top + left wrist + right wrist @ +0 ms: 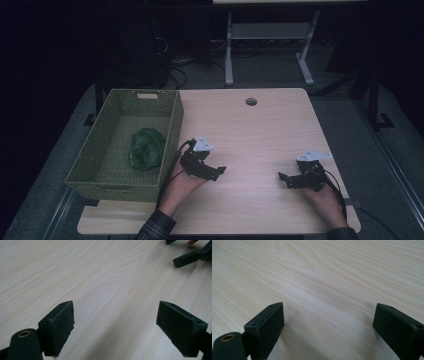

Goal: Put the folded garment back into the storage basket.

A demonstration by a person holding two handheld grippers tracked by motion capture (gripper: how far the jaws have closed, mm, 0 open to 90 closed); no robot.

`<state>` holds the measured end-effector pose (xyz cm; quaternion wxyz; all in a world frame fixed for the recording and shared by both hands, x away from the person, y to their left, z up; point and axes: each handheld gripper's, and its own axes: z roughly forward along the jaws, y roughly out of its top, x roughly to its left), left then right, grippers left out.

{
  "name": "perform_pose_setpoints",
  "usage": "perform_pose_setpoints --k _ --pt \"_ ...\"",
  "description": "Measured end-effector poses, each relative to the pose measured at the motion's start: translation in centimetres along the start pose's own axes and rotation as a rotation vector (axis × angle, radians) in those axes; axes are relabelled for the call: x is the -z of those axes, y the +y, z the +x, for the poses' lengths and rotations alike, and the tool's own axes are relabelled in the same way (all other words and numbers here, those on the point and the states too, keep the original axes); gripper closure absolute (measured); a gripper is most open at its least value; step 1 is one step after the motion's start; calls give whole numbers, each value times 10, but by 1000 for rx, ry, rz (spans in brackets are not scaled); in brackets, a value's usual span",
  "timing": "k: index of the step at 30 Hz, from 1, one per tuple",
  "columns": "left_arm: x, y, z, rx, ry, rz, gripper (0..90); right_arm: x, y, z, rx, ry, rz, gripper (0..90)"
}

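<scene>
Both hand-held grippers (216, 172) (286, 178) — wide open, empty

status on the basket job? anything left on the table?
Looks done or nearly so: the green item lies inside the woven basket. In hand: nothing; the left gripper and right gripper are both open over bare wood of the table. Left: no loose item shows on the tabletop, so likely nothing more to load.
</scene>
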<state>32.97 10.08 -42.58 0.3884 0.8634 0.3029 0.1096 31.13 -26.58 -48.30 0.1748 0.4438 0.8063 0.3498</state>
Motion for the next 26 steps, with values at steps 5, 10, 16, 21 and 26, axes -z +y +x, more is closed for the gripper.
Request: perform_pose_setpoints --k 5,10,16,21,26 --pt "-13 -13 2 -15 28 10 142 0 0 0 0 0 0 96" --pt "-29 -26 5 -20 31 53 142 0 0 0 -1 -1 0 96" --pt "-35 -34 8 -14 41 59 141 0 0 0 -2 -1 0 96" --pt "-34 -39 10 -28 56 32 133 0 0 0 -1 0 0 96" --pt "-32 -41 11 -24 52 25 130 0 0 0 -3 0 0 95"
